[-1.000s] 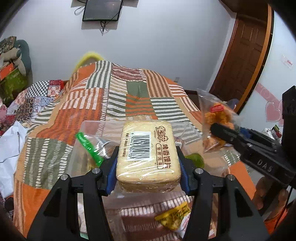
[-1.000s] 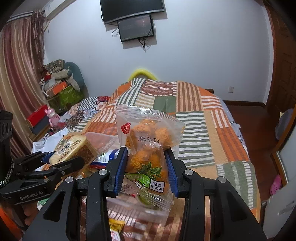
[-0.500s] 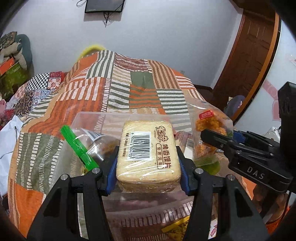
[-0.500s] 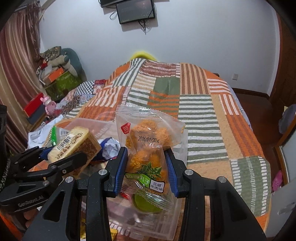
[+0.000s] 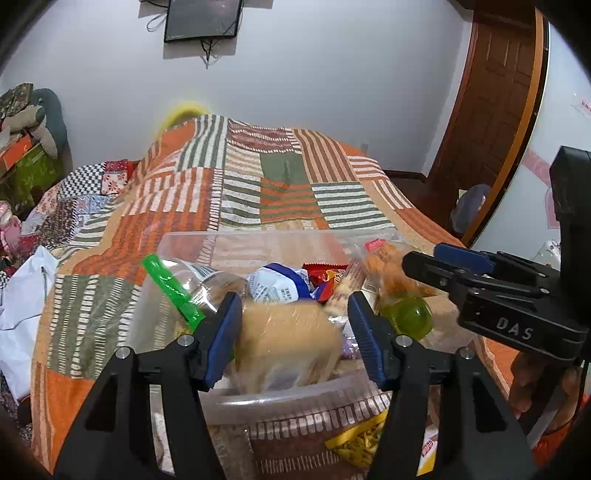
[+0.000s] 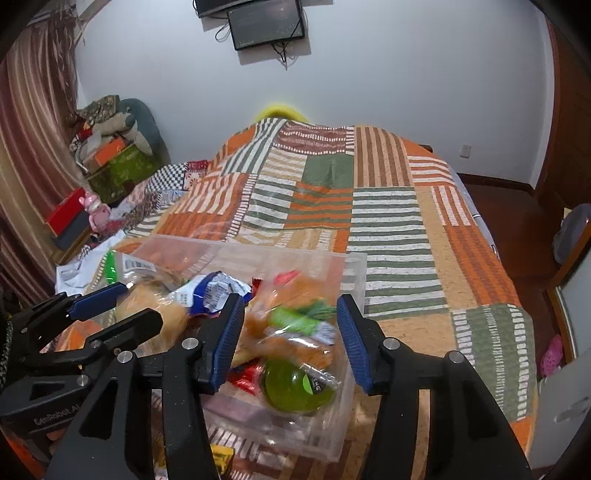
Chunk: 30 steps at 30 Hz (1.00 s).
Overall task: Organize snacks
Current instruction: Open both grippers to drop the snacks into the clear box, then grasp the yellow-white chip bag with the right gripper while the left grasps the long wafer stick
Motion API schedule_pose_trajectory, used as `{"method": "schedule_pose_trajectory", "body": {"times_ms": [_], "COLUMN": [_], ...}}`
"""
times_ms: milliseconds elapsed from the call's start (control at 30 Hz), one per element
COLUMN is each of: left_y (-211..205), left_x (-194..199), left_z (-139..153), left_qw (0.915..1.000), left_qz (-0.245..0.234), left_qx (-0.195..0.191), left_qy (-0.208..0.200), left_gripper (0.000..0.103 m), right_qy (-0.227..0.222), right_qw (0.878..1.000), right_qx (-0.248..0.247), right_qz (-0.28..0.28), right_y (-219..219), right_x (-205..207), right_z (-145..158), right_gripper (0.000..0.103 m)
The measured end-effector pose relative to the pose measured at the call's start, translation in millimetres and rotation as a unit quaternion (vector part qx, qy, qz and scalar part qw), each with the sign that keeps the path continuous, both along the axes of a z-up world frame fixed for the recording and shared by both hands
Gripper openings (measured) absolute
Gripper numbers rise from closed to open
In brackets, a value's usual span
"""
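I work over a bed covered by a patchwork quilt [image 6: 388,206] of orange, green and striped squares, which fills most of both views. Behind it stands a plain white wall [image 5: 332,74] with a dark screen [image 6: 266,22] mounted high, a wooden door [image 5: 491,92] to the right, and a striped curtain [image 6: 26,147] with piled boxes and soft toys to the left.

On the quilt's near end sits a clear plastic bin [image 6: 354,266], already holding several snacks: a blue-and-white packet [image 5: 275,284], a red wrapper [image 5: 325,271], a clear bag with a green seal strip [image 5: 168,286] and a green jelly cup [image 6: 291,384].

My left gripper [image 5: 293,332] is spread wide over the bin, and the tan biscuit pack [image 5: 288,347] lies blurred between its pads, inside the near wall (I cannot tell whether it touches either pad). My right gripper [image 6: 288,328] is likewise parted, with the orange snack bag [image 6: 291,332] smeared by motion between the fingers, above the jelly cup.

A yellow packet [image 5: 358,439] lies outside the bin by its near wall, partly hidden behind my left fingers. The printing on the blurred packs is unreadable, and the edges of both views are cut off in black.
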<state>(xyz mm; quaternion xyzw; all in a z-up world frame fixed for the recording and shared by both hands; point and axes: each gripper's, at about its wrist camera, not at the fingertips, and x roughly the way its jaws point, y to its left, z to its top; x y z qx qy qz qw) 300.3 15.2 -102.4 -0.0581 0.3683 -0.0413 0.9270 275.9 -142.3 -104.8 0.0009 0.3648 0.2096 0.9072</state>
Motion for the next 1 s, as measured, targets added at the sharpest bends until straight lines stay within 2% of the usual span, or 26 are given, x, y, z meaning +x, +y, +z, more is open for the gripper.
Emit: {"method": "schedule_pose_trajectory", "body": {"times_ms": [300, 467, 600, 667, 833, 1000], "left_y": [3.7, 7.0, 11.6, 14.4, 21.7, 28.1], "left_x": [-32.1, -58.0, -79.4, -88.2, -108.4, -127.1], "left_z": [19.8, 29.9, 33.8, 33.3, 24.7, 6.7], "left_qw": [0.9999, 0.9997, 0.9995, 0.9995, 0.9997, 0.9997], "left_qz": [-0.009, -0.010, -0.010, -0.010, -0.005, -0.003], "left_qx": [0.006, 0.014, 0.023, 0.024, 0.025, 0.009], "left_qy": [-0.011, -0.018, -0.020, -0.018, -0.003, 0.023], "left_gripper": [0.061, 0.067, 0.069, 0.069, 0.070, 0.070], "right_qy": [-0.017, -0.026, -0.035, -0.037, -0.028, -0.013], "right_qw": [1.000, 0.999, 0.999, 0.999, 0.999, 0.999], "right_qx": [0.004, 0.016, 0.012, 0.013, 0.019, 0.019], "right_qz": [0.016, 0.022, 0.026, 0.027, 0.034, 0.038], "right_y": [-0.1, -2.7, -3.3, -5.5, -5.6, -5.8], "right_x": [-28.3, -47.6, -64.7, -71.7, -87.6, -97.3], "right_z": [16.3, 23.6, 25.7, 25.3, 19.6, 9.0], "right_gripper": [0.049, 0.058, 0.060, 0.065, 0.065, 0.065]}}
